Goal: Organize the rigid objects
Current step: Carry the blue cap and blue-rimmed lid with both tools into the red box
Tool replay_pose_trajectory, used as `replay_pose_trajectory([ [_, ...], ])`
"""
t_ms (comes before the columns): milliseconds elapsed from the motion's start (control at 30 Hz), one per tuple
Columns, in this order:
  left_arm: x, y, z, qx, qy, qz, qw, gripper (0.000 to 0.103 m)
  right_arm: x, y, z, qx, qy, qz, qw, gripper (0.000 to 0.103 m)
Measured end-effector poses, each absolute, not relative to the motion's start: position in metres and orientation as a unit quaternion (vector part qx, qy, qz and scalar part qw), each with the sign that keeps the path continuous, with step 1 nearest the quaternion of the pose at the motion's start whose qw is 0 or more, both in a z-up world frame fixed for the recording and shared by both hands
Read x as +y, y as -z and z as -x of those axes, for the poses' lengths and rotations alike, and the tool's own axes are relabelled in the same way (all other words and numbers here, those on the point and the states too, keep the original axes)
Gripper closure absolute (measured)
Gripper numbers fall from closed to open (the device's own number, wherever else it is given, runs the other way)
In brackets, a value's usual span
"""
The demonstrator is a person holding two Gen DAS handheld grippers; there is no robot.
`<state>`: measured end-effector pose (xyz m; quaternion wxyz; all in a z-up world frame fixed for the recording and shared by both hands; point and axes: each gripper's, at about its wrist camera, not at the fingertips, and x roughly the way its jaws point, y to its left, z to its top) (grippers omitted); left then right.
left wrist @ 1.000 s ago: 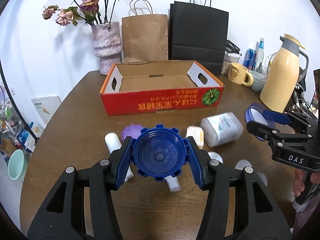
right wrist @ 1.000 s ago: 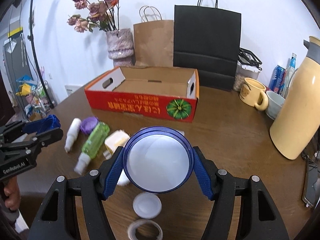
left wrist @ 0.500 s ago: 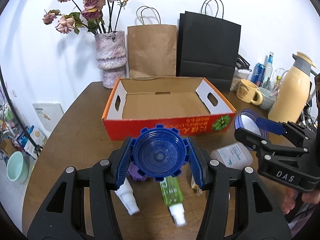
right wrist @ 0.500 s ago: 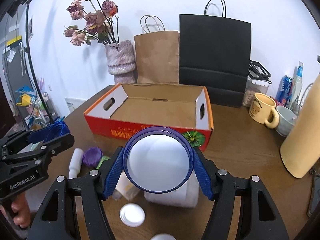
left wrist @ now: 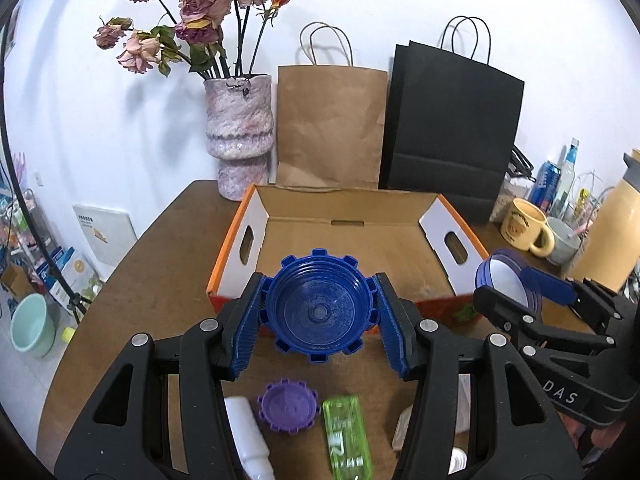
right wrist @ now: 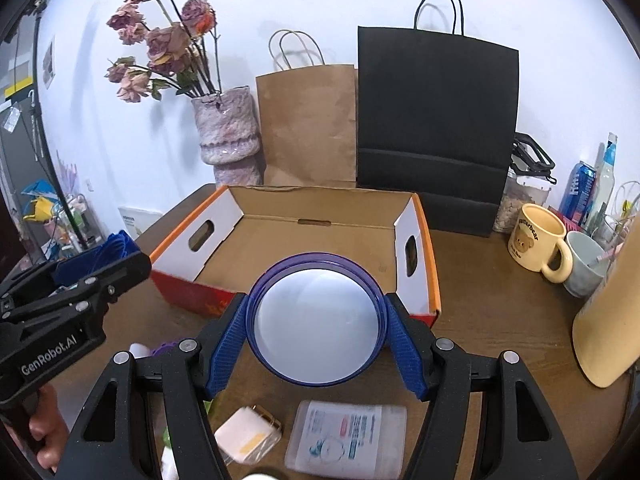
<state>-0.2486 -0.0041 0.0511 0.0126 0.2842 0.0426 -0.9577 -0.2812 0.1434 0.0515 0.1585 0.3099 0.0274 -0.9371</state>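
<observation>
My left gripper (left wrist: pixel 319 322) is shut on a dark blue notched cap (left wrist: pixel 318 305), held above the front wall of the open red-and-orange cardboard box (left wrist: pixel 348 236). My right gripper (right wrist: pixel 316 338) is shut on a round purple-rimmed lid with a white face (right wrist: pixel 317 322), held just before the same box (right wrist: pixel 320 236). The right gripper also shows in the left wrist view (left wrist: pixel 516 300), to the right of the left one. On the table below lie a purple notched cap (left wrist: pixel 287 405), a green bottle (left wrist: pixel 346 438), a white bottle (left wrist: pixel 246 436) and a clear flat container (right wrist: pixel 348 436).
Behind the box stand a vase of dried roses (left wrist: pixel 239 136), a brown paper bag (left wrist: pixel 330 126) and a black paper bag (left wrist: pixel 450 128). At the right are a yellow mug (right wrist: pixel 536 242), a grey cup (right wrist: pixel 584 268), cans and a cream thermos (left wrist: pixel 608 236). A small cream box (right wrist: pixel 248 438) lies on the table.
Both grippers have risen and moved forward toward the box with their lids held. The loose bottles and caps now lie lower in view, behind the fingertips.
</observation>
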Motion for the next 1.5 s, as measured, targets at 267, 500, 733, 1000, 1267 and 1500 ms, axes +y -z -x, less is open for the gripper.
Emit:
replay_pose_trajectory([
  [267, -0.005, -0.046, 0.276, 0.043, 0.955, -0.293, 0.020, 0.054, 0.141, -0.049, 0.315, 0.031, 0.935, -0.319, 0.150, 0.032],
  [500, -0.010, -0.043, 0.304, 0.046, 0.952, -0.300, 0.030, 0.054, 0.136, -0.048, 0.338, 0.039, 0.935, -0.321, 0.147, 0.032],
  [733, -0.014, -0.035, 0.333, 0.042, 0.948, -0.314, 0.038, 0.054, 0.132, -0.043, 0.364, 0.051, 0.933, -0.328, 0.141, 0.032],
  [1000, -0.015, -0.023, 0.364, 0.032, 0.942, -0.331, 0.045, 0.054, 0.126, -0.030, 0.389, 0.066, 0.927, -0.343, 0.140, 0.032],
  [1267, -0.018, -0.011, 0.383, 0.027, 0.936, -0.349, 0.048, 0.054, 0.119, -0.014, 0.406, 0.073, 0.920, -0.356, 0.147, 0.032],
  [1500, -0.023, -0.005, 0.390, 0.022, 0.935, -0.351, 0.056, 0.054, 0.122, -0.007, 0.411, 0.068, 0.919, -0.360, 0.147, 0.032],
])
